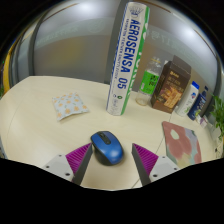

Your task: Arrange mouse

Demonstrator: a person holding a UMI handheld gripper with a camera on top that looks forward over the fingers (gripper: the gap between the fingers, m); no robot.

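Observation:
A blue computer mouse [108,147] with a black scroll wheel lies on the pale table [45,135]. It rests between my gripper's two fingers, near the left finger, with a gap on each side. My gripper [113,160] is open, its magenta pads [80,156] flanking the mouse. The mouse sits on the table by itself, not lifted.
A tall white and green AEROSENSA tube [126,60] stands beyond the mouse. A blister pack [70,105] lies to the left. A pinkish mouse mat [187,142] lies to the right. A brown box [174,85] and bottles [192,98] stand at the back right.

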